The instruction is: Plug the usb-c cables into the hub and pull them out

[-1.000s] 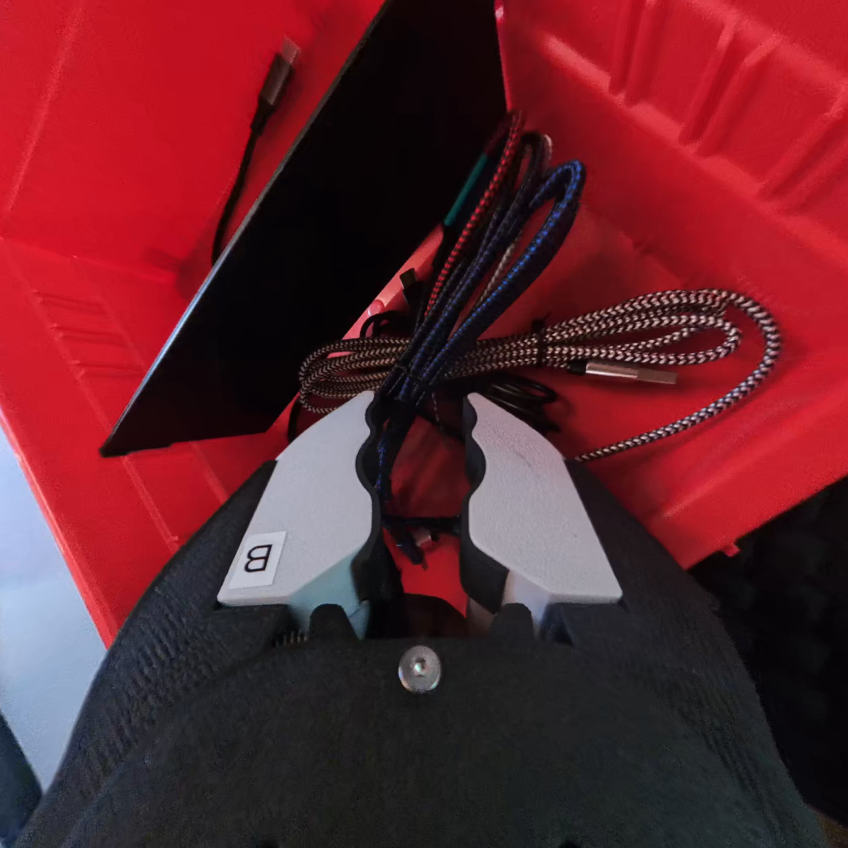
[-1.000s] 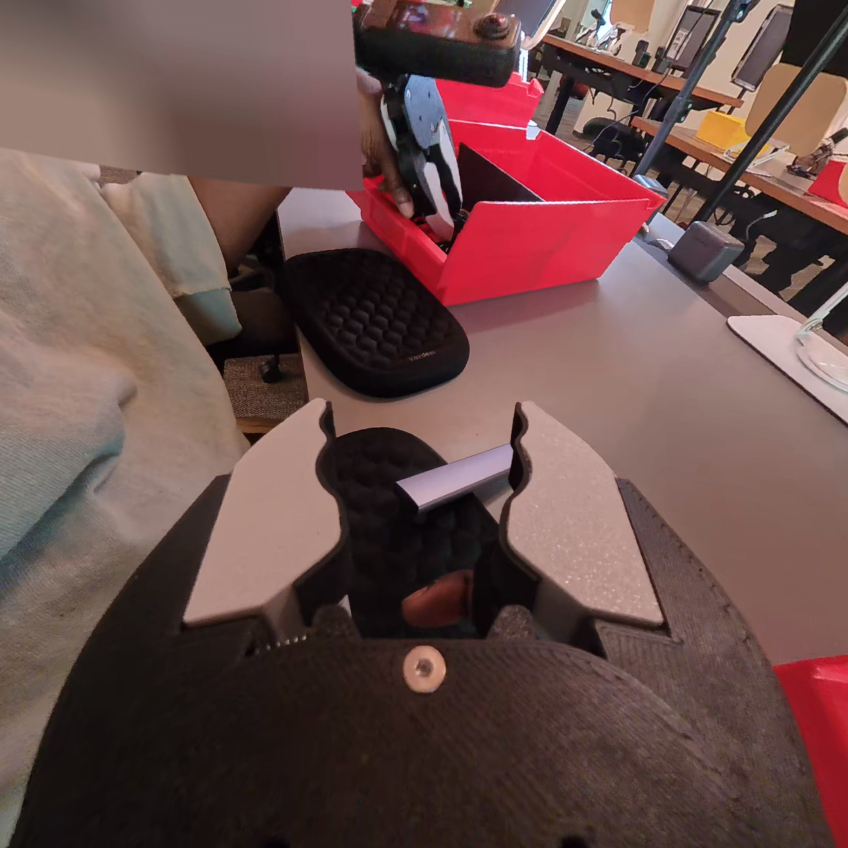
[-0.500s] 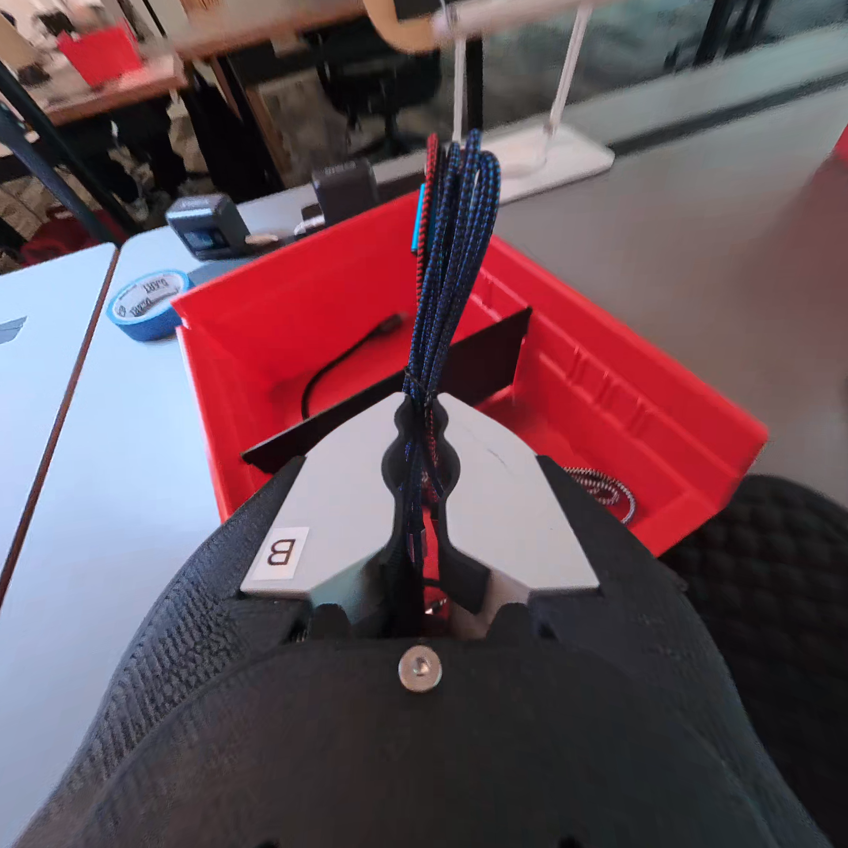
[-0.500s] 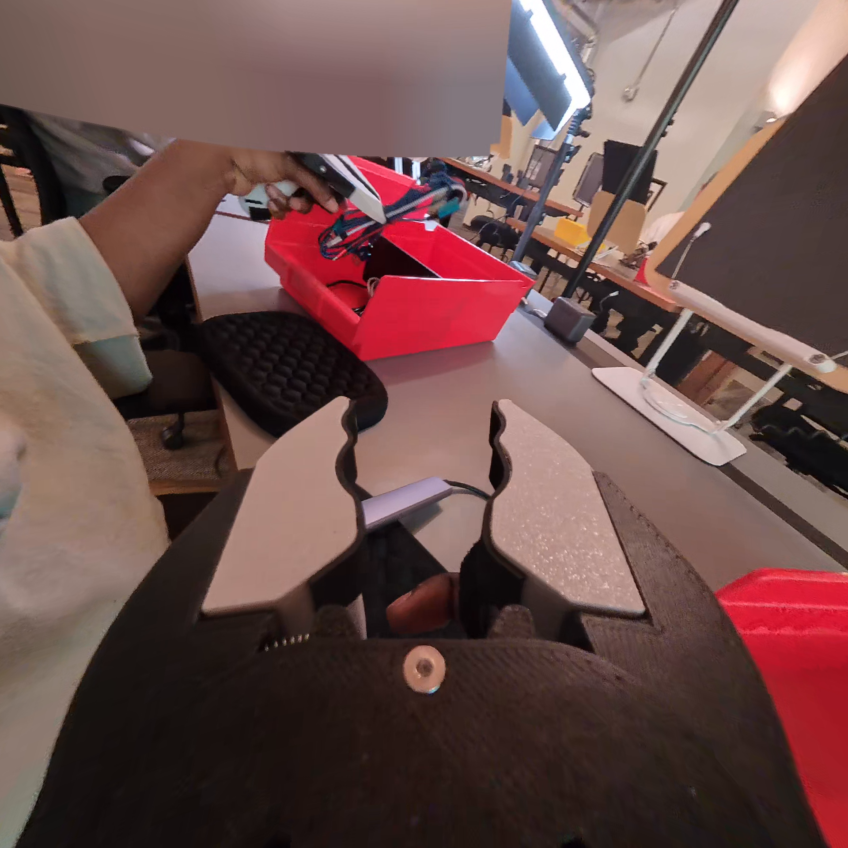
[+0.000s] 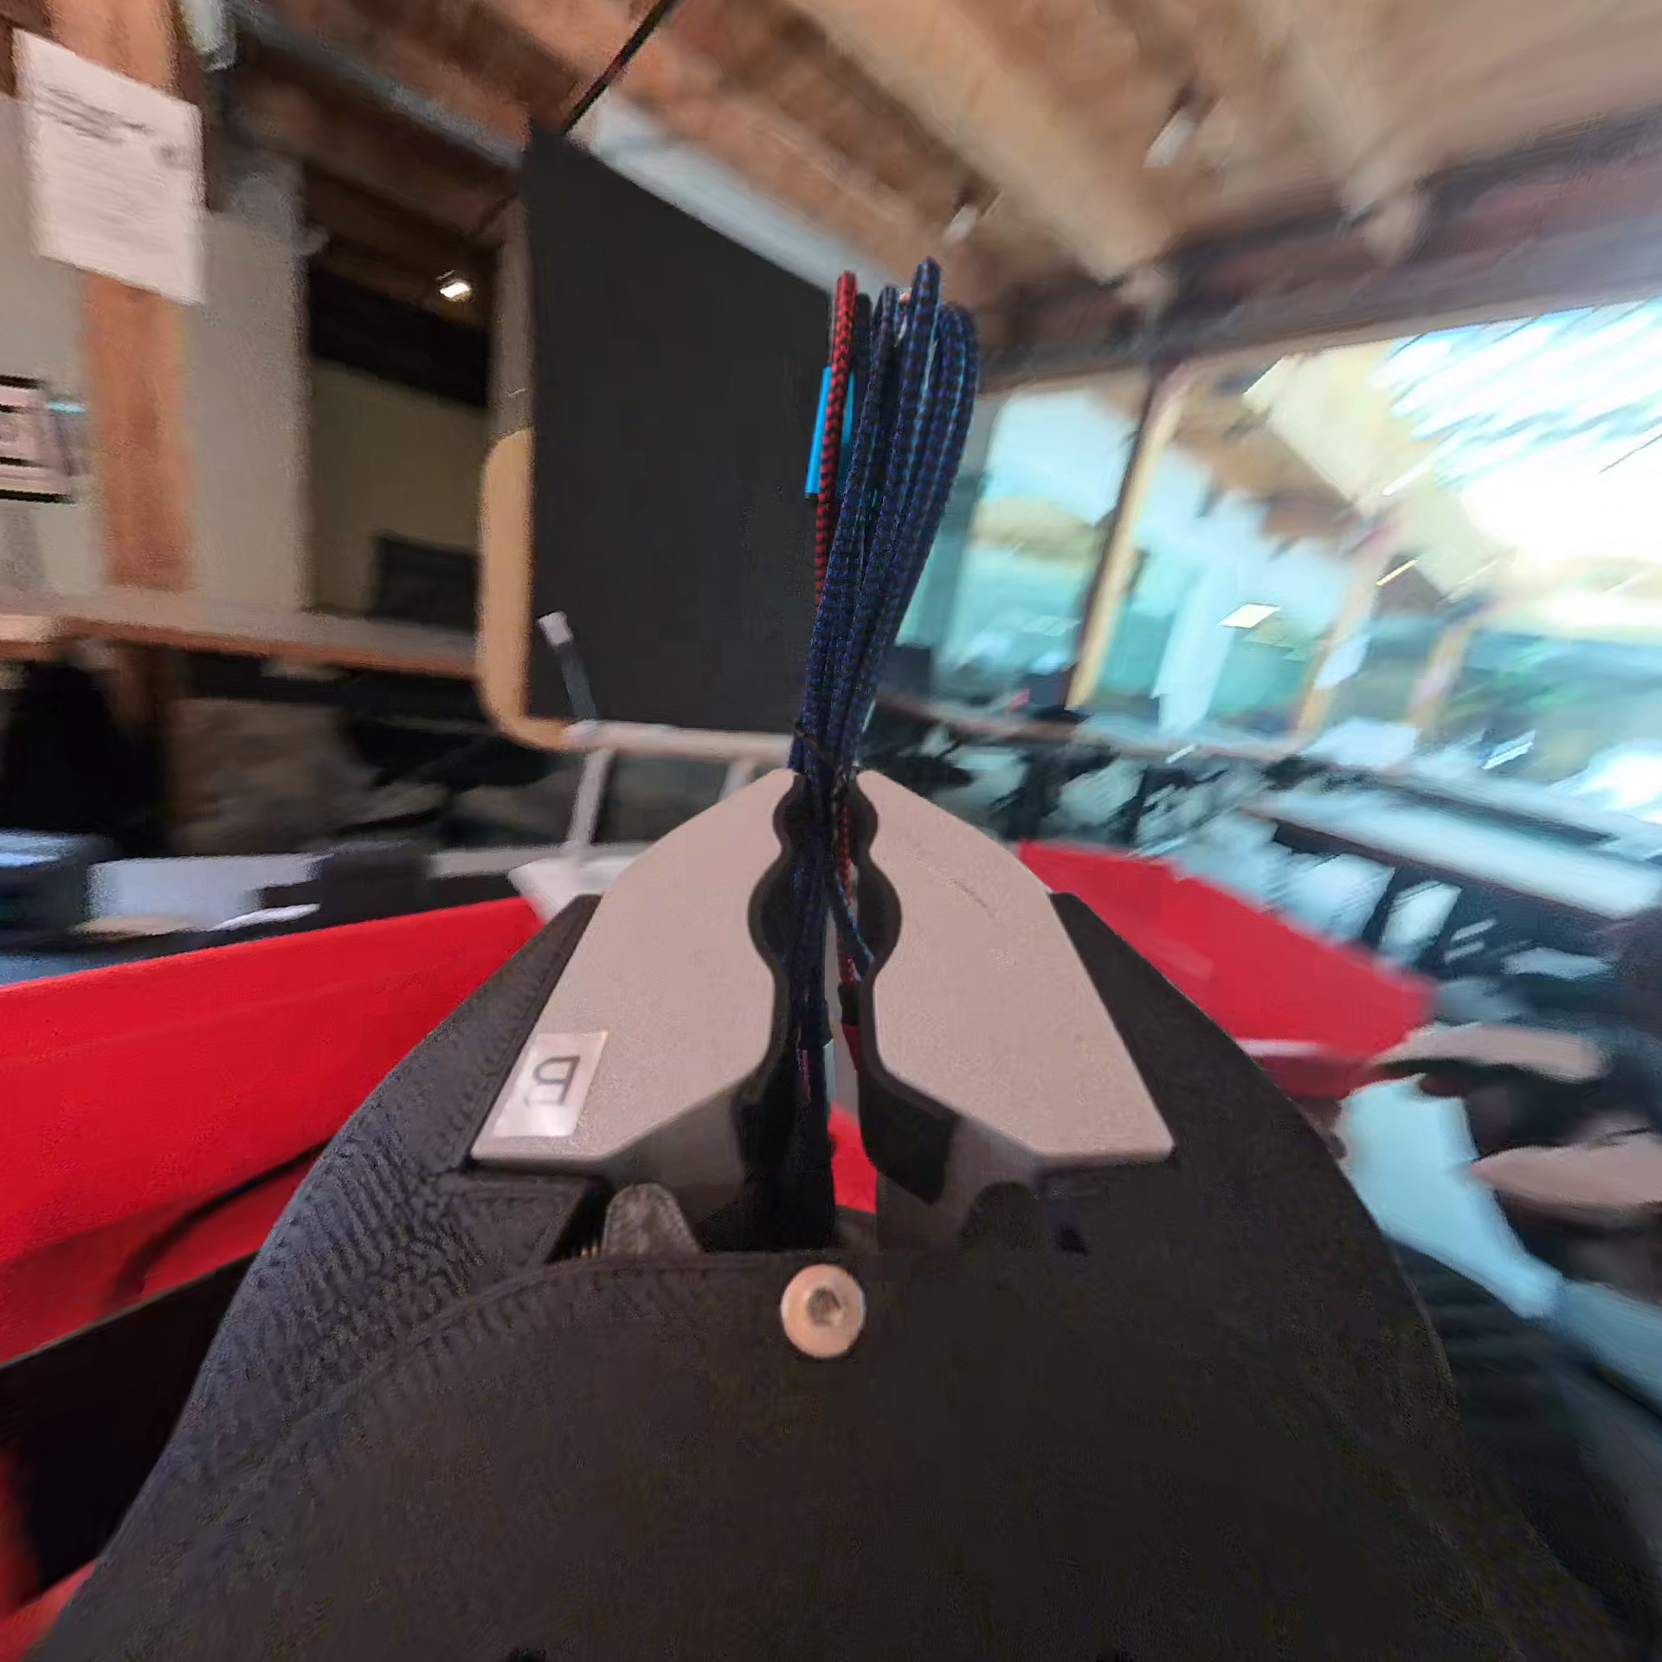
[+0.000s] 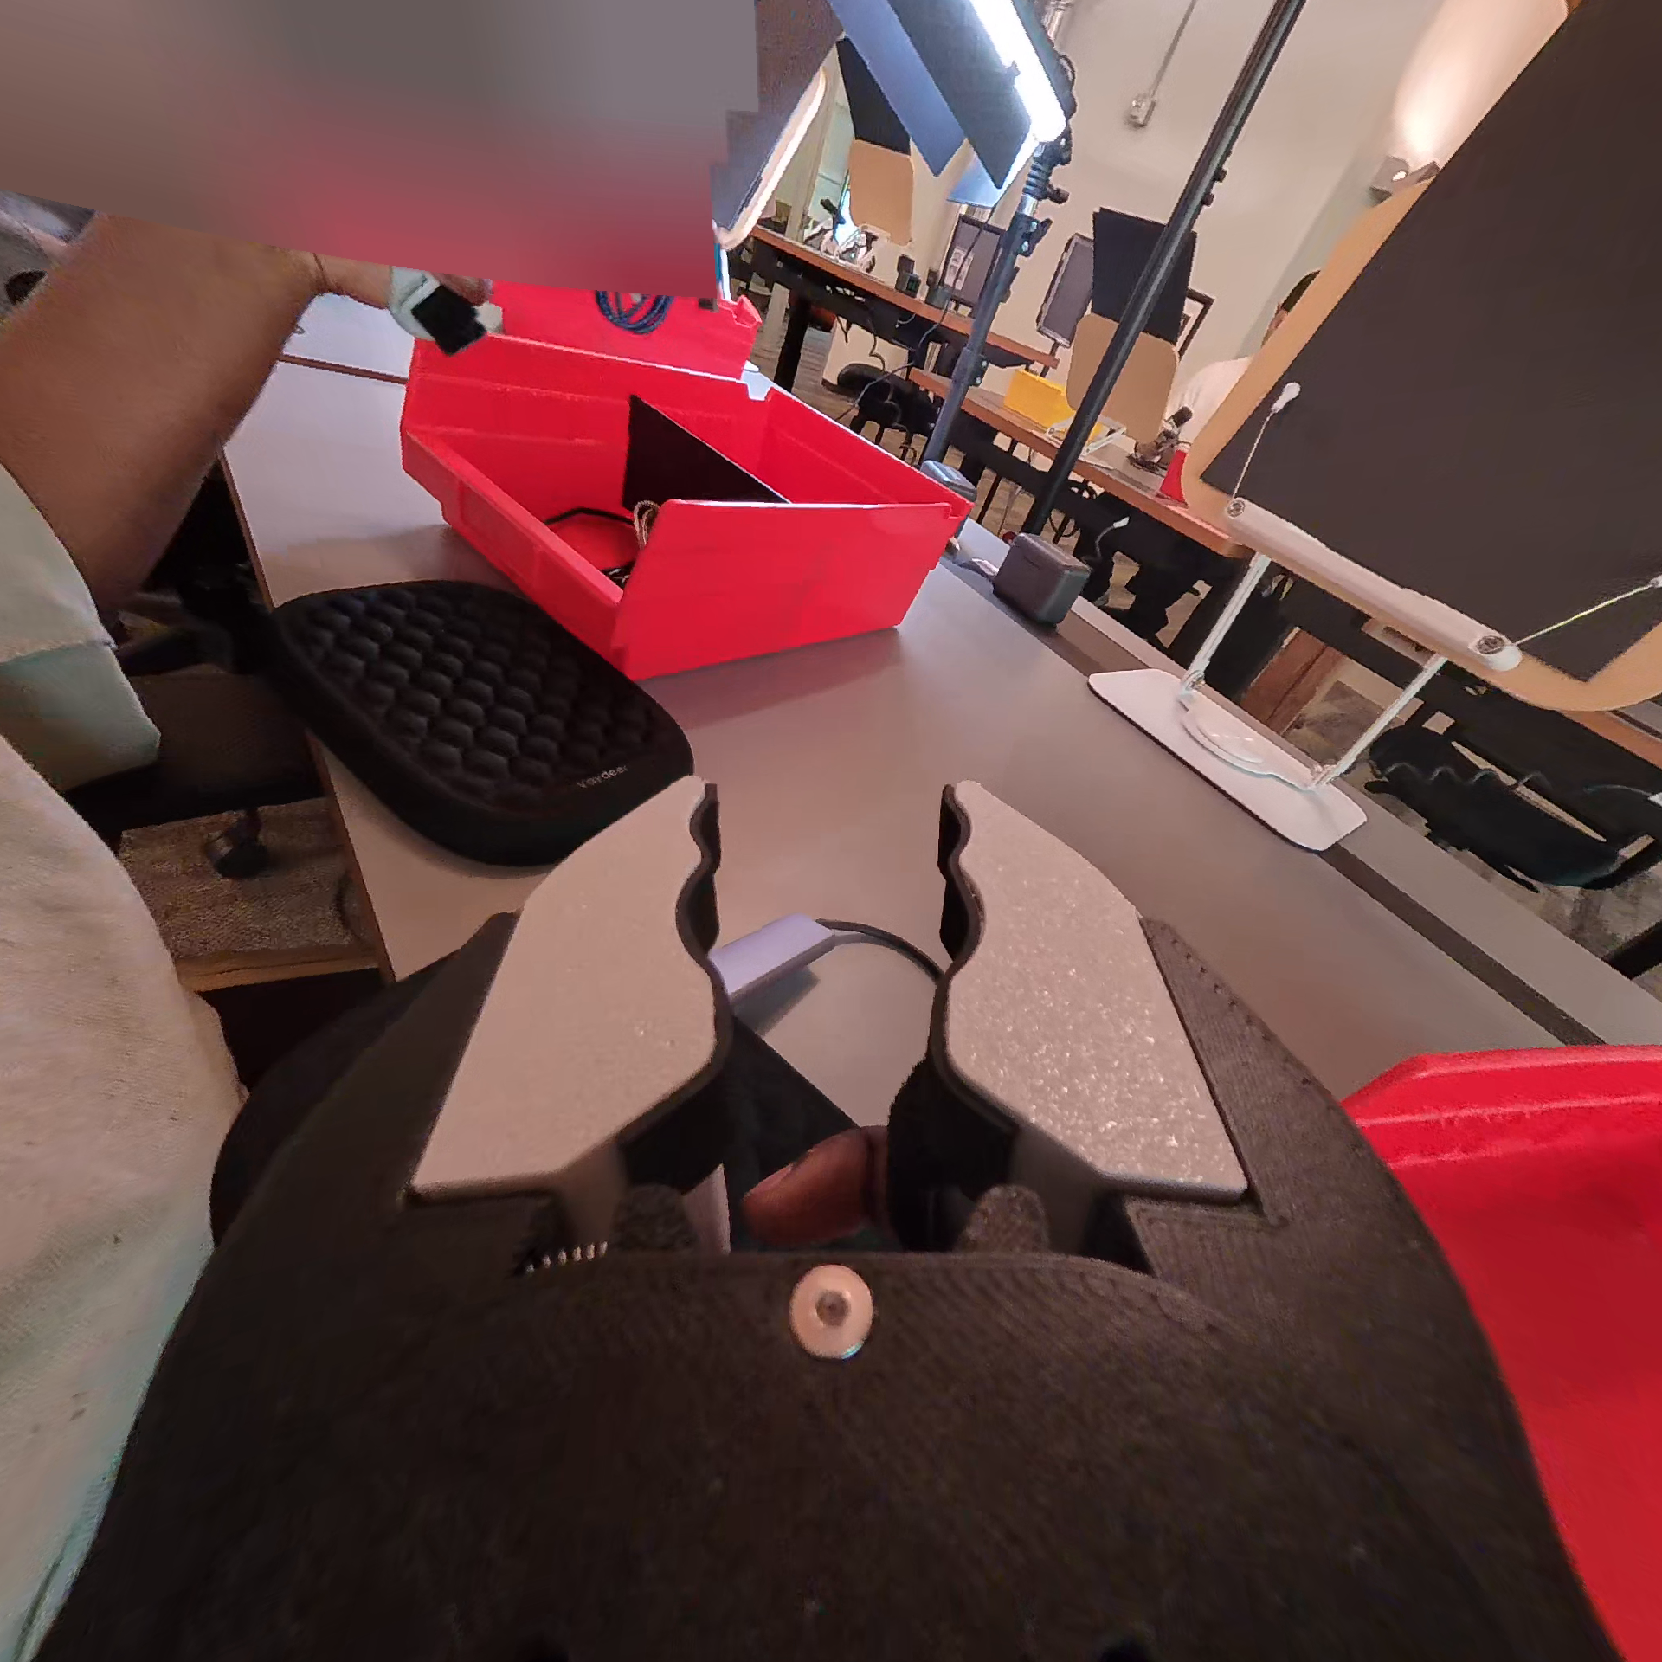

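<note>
Left gripper (image 5: 823, 791) clamped on a bundle of braided blue-and-black cables (image 5: 886, 540), raised above the red plastic bin (image 5: 225, 1034); right gripper (image 6: 827, 836) spread wide over the grey table (image 6: 1034, 719).

In the left wrist view the bundle stands upright toward 12 o'clock, with a red-and-black braided strand and a light-blue sleeve on its 9 o'clock side; the background is blurred. In the right wrist view a slim grey metal hub (image 6: 773, 953) with a thin black lead lies on the table between the parted fingers, nearer the 9 o'clock one; I cannot tell whether it touches. The bin, with its black divider (image 6: 683, 459), sits at 11 o'clock, beside a black honeycomb-textured cushion pad (image 6: 477, 701).
</note>
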Available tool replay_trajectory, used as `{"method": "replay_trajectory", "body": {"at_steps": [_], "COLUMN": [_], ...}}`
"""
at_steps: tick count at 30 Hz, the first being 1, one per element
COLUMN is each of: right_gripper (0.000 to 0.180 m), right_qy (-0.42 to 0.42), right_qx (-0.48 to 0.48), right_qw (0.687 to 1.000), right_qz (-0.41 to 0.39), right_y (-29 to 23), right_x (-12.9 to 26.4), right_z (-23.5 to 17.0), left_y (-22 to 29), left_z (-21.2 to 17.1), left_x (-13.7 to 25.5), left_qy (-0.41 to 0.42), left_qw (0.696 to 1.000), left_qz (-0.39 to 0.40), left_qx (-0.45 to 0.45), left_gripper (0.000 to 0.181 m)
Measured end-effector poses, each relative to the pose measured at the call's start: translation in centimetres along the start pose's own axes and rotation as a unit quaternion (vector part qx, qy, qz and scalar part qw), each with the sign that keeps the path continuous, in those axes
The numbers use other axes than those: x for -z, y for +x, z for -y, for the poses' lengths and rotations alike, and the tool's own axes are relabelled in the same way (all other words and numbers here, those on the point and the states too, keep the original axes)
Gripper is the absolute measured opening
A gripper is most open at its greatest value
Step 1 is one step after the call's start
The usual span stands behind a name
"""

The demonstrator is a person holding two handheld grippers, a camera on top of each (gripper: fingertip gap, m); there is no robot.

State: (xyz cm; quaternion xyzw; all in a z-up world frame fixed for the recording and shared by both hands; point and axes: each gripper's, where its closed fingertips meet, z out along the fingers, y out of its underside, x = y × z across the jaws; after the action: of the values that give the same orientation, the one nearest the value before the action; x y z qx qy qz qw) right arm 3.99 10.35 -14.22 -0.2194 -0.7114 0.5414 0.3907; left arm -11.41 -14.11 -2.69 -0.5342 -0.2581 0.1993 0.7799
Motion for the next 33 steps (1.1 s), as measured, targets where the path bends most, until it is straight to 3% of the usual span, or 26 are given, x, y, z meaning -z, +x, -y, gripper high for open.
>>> {"method": "replay_trajectory", "body": {"at_steps": [6, 11, 13, 17, 21, 26, 30, 33], "right_gripper": [0.036, 0.030, 0.030, 0.029, 0.022, 0.023, 0.025, 0.017], "right_qy": [0.072, 0.153, 0.181, 0.221, 0.179, 0.108, 0.103, 0.091], "right_qx": [-0.035, -0.069, -0.079, -0.046, 0.131, 0.351, 0.384, 0.397], "right_qw": [0.996, 0.983, 0.978, 0.973, 0.974, 0.923, 0.907, 0.902], "right_qz": [0.036, 0.073, 0.074, 0.042, -0.055, -0.116, -0.135, -0.146], "right_y": [-2.2, -4.9, -5.6, -6.4, -5.8, -5.2, -4.7, -4.2], "right_x": [-1.7, -3.8, -4.3, -4.8, -5.7, -6.5, -7.4, -7.9], "right_z": [2.6, 6.3, 7.6, 10.0, 11.2, 12.6, 13.3, 13.2], "left_y": [3.7, 7.1, 8.0, 8.8, 10.7, 14.0, 16.3, 16.8], "left_z": [2.0, 3.4, 3.1, 1.4, -0.5, -2.6, -3.3, -3.6], "left_x": [-1.2, -1.7, -2.4, -4.4, -5.9, -7.0, -7.1, -7.2], "left_qy": [0.097, 0.157, 0.156, 0.131, 0.073, -0.008, -0.032, -0.042], "left_qw": [0.973, 0.907, 0.896, 0.921, 0.943, 0.966, 0.959, 0.957], "left_qz": [-0.134, -0.257, -0.267, -0.214, -0.185, -0.179, -0.210, -0.217], "left_qx": [0.159, 0.295, 0.318, 0.298, 0.268, 0.189, 0.187, 0.187], "left_gripper": [0.008, 0.008, 0.008, 0.010, 0.008, 0.008, 0.008, 0.008]}}
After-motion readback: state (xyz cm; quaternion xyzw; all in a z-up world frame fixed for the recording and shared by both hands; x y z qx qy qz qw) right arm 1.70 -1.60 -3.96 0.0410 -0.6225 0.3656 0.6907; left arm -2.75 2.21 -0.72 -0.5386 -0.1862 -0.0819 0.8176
